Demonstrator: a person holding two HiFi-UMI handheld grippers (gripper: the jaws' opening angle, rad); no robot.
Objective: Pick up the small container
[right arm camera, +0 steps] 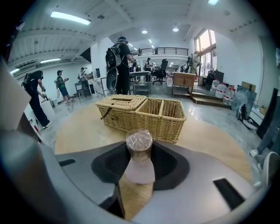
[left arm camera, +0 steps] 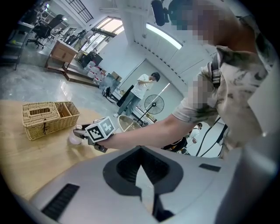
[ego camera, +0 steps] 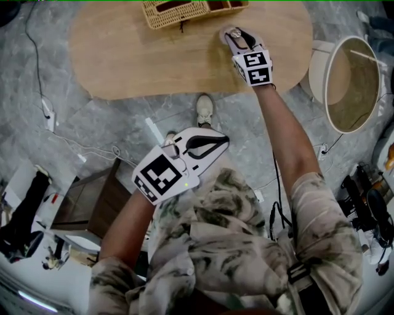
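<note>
The small container (ego camera: 234, 34) is a pale translucent cup with a crinkled film top, standing on the oval wooden table (ego camera: 135, 58) just right of a wicker basket (ego camera: 178, 12). My right gripper (ego camera: 234, 32) reaches over the table with the cup between its jaws. In the right gripper view the container (right arm camera: 139, 142) fills the gap of the gripper (right arm camera: 139, 162), and both jaws touch its sides. My left gripper (ego camera: 223, 141) hangs off the table near my body, its tips together and empty. From the left gripper (left arm camera: 140, 153) view, the container (left arm camera: 74, 139) shows by the basket (left arm camera: 48, 118).
The basket (right arm camera: 144, 111) has a lidded half and open compartments, close behind the cup. A large round beige drum (ego camera: 351, 83) stands right of the table. A dark side table (ego camera: 92, 203), cables and a shoe (ego camera: 204, 109) are on the grey floor. People stand in the background.
</note>
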